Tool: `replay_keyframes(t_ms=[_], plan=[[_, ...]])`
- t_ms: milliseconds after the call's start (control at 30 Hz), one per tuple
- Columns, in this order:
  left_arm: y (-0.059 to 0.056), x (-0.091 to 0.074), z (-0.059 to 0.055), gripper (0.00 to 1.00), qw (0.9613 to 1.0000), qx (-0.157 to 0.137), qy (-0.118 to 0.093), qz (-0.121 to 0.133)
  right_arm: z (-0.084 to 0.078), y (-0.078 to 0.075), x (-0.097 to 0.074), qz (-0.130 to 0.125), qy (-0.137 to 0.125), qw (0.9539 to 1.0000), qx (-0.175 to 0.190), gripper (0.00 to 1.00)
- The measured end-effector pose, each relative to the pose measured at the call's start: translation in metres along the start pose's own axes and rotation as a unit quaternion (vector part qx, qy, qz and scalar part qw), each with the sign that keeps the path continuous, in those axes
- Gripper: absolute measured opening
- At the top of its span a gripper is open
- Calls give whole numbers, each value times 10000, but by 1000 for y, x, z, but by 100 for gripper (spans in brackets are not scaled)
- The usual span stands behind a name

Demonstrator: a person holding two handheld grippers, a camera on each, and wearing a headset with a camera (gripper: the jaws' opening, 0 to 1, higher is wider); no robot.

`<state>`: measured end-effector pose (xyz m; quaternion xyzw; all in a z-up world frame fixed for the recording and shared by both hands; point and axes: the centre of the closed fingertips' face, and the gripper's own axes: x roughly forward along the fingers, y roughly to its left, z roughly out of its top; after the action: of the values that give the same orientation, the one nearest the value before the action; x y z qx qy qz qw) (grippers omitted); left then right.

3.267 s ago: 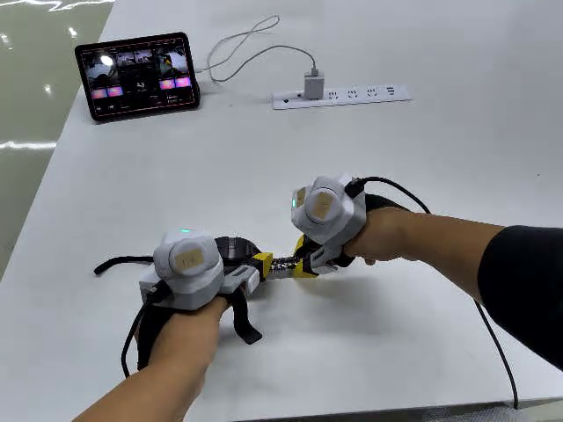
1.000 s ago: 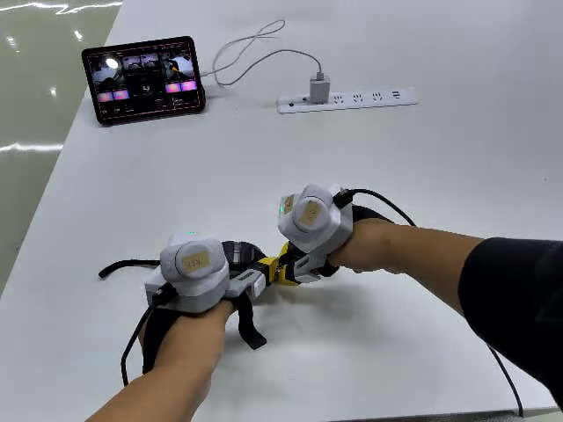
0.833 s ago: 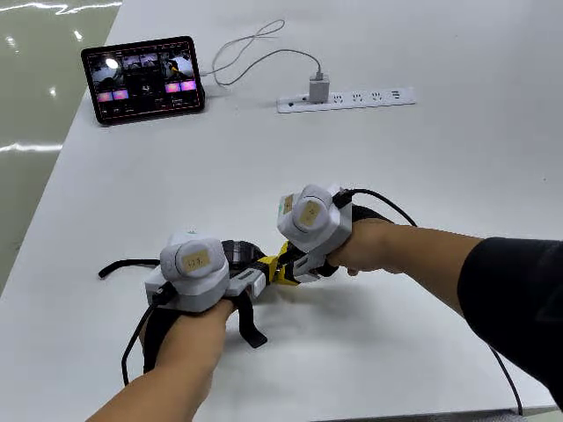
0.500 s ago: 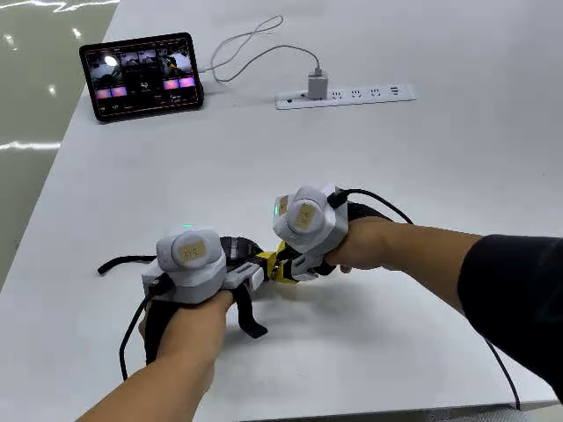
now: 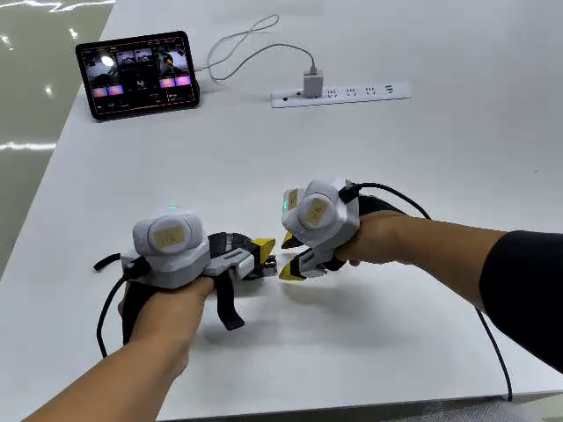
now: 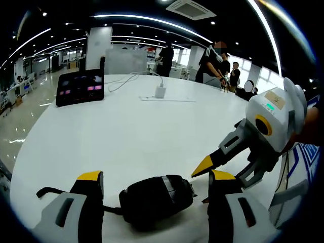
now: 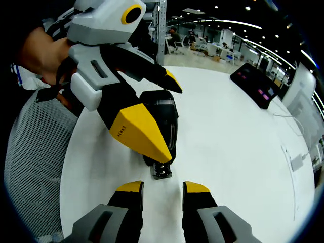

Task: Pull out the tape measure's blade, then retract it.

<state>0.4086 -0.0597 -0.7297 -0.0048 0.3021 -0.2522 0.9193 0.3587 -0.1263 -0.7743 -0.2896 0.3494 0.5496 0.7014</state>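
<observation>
A black tape measure (image 5: pixel 230 248) lies on the white table (image 5: pixel 387 158) with its black strap trailing toward me. My left gripper (image 5: pixel 258 254) stands open around it: in the left gripper view the case (image 6: pixel 157 198) sits between the yellow-tipped jaws with a small gap on each side. My right gripper (image 5: pixel 288 258) faces it from the right, open, with nothing between its fingers. In the right gripper view the blade's end hook (image 7: pixel 162 172) lies against the case, just ahead of the gap between the right fingertips (image 7: pixel 195 188).
A lit tablet (image 5: pixel 138 73) stands at the far left. A power strip (image 5: pixel 343 92) holds a charger (image 5: pixel 313 84) and its white cable. The table's front edge is near my arms. A mesh chair (image 7: pixel 35 152) sits beside the table, and people (image 6: pixel 217 61) stand far off.
The short stretch of blade between the grippers 3.3 s ago is gone. The right gripper has let go of the tip. The left hand has shifted left, parting the two grippers.
</observation>
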Motion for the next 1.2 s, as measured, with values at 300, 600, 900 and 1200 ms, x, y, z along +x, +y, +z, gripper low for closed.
replay_keyframes(t_ms=[300,600,900,1200], plan=[[8,-11,3,99,9995,158,35,-275,-4,-3,-23,-191,-260,9991,282,32],[4,-25,7,99,9952,460,-151,-856,-24,-1,-46,-343,-382,9968,610,38],[11,-37,-10,99,9904,779,232,-1117,-44,3,-65,-535,-529,9927,947,44],[18,-47,-12,99,9854,1074,314,-1284,-60,4,-87,-731,-650,9882,1181,51]])
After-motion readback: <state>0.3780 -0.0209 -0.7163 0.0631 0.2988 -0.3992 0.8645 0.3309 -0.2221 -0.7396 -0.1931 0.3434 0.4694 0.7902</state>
